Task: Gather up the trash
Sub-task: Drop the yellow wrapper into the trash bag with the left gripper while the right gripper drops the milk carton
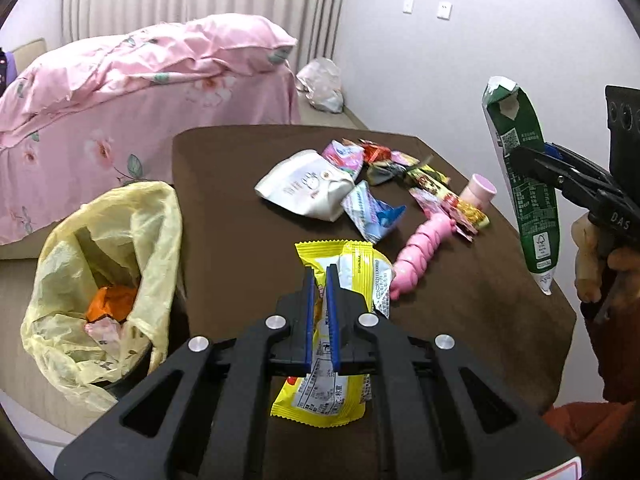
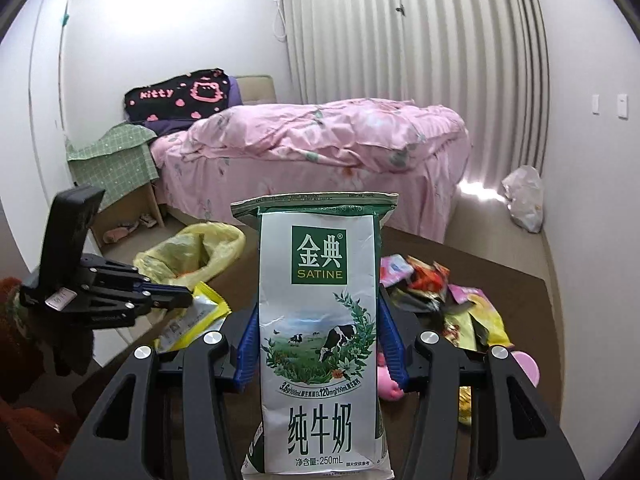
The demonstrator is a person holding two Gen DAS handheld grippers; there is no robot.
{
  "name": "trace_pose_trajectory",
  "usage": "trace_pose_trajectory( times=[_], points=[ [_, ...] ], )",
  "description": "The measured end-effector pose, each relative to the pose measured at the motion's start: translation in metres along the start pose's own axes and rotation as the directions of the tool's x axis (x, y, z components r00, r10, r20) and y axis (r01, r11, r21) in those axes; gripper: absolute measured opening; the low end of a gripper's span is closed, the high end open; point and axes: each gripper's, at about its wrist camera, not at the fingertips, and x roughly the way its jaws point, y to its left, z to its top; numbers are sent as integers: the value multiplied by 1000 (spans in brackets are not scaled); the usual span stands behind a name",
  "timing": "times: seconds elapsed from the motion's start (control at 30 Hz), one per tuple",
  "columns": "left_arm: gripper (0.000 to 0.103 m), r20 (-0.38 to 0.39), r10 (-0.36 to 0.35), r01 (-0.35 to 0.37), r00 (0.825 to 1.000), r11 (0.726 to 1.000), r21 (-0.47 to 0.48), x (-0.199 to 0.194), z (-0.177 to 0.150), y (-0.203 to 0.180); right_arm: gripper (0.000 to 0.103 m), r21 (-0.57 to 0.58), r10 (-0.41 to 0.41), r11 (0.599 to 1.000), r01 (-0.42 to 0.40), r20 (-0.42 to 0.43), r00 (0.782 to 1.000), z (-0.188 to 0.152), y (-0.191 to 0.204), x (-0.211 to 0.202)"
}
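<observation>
Two grippers work over one brown desk [image 1: 240, 208]. The left gripper [image 1: 320, 280] is clamped on one yellow snack wrapper [image 1: 344, 264], lifted just above the desk's near edge. The right gripper [image 2: 318, 344] grips one green-and-white Satine milk carton [image 2: 318, 320] upright between its blue pads, above the desk's right side. On the desk lie one white pouch [image 1: 304, 188], one pink segmented toy [image 1: 424, 248], one pink cap [image 1: 480, 190] and a heap of small wrappers [image 1: 400, 164], too tangled to count. One bin with a yellow liner [image 1: 108, 272] stands just left of the desk.
</observation>
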Motion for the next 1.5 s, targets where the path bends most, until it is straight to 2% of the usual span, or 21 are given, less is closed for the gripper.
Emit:
trace_pose_trajectory(
  times=[0.13, 0.23, 0.33, 0.37, 0.4, 0.47, 0.5, 0.6, 0.67, 0.77, 0.87, 0.97, 1.07, 1.17, 1.27, 1.33, 1.37, 1.4, 1.43, 1.5],
  points=[
    [6, 90, 56, -51, 994, 997, -54, -18, 2, 18, 48, -10, 8, 1000, -8, 3, 1000, 5, 5, 5],
    [6, 171, 155, -142, 973, 986, -90, -37, 6, 36, 48, 11, 45, 999, -45, 32, 999, 17, 8, 14],
    [6, 216, 312, -277, 925, 945, -175, -58, 11, 68, 48, 16, 92, 996, -93, 68, 993, 38, 17, 29],
    [6, 229, 384, -334, 894, 915, -227, -67, 12, 83, 48, 9, 110, 994, -111, 90, 990, 49, 24, 38],
    [6, 236, 462, -394, 855, 875, -282, -75, 12, 97, 48, 2, 121, 993, -122, 107, 987, 58, 30, 45],
    [6, 243, 548, -442, 801, 814, -377, -86, 9, 119, 48, -14, 165, 986, -165, 147, 975, 78, 47, 67],
    [6, 252, 569, -436, 783, 791, -430, -91, 4, 130, 48, -23, 189, 982, -188, 167, 968, 86, 57, 78],
    [6, 268, 594, -400, 758, 748, -530, -89, -12, 153, 48, -26, 268, 963, -268, 212, 940, 102, 89, 119],
    [6, 258, 598, -389, 759, 734, -557, -79, -23, 164, 48, -22, 320, 946, -323, 214, 923, 107, 113, 150],
    [6, 198, 594, -393, 780, 710, -585, -55, -37, 183, 48, -20, 402, 914, -406, 177, 898, 110, 141, 196],
    [6, 143, 596, -395, 790, 675, -623, -42, -54, 193, 48, 22, 441, 895, -446, 106, 891, 106, 158, 239],
    [6, 134, 601, -396, 788, 661, -637, -41, -61, 198, 48, 40, 447, 893, -448, 34, 894, 99, 170, 273],
    [6, 147, 607, -389, 781, 657, -646, -44, -63, 199, 48, 23, 435, 900, -435, -21, 900, 89, 178, 295],
    [6, 148, 605, -373, 782, 646, -665, -46, -66, 200, 48, 39, 426, 904, -425, -42, 904, 82, 180, 304],
    [6, 150, 593, -346, 791, 637, -689, -52, -70, 201, 49, 71, 454, 890, -450, -58, 889, 75, 181, 307],
    [7, 156, 596, -339, 788, 631, -698, -58, -73, 200, 49, 81, 474, 880, -468, -82, 877, 70, 185, 302],
    [8, 159, 601, -338, 783, 625, -703, -62, -73, 199, 51, 76, 470, 882, -465, -96, 877, 68, 186, 300],
    [16, 167, 610, -331, 774, 616, -714, -67, -73, 199, 57, 74, 466, 884, -461, -97, 879, 66, 185, 296],
    [29, 174, 615, -327, 769, 611, -721, -70, -73, 199, 58, 76, 464, 886, -458, -93, 881, 66, 184, 292],
    [41, 202, 629, -308, 750, 603, -736, -80, -72, 197, 58, 91, 465, 884, -458, -74, 882, 64, 176, 278]
  ],
)
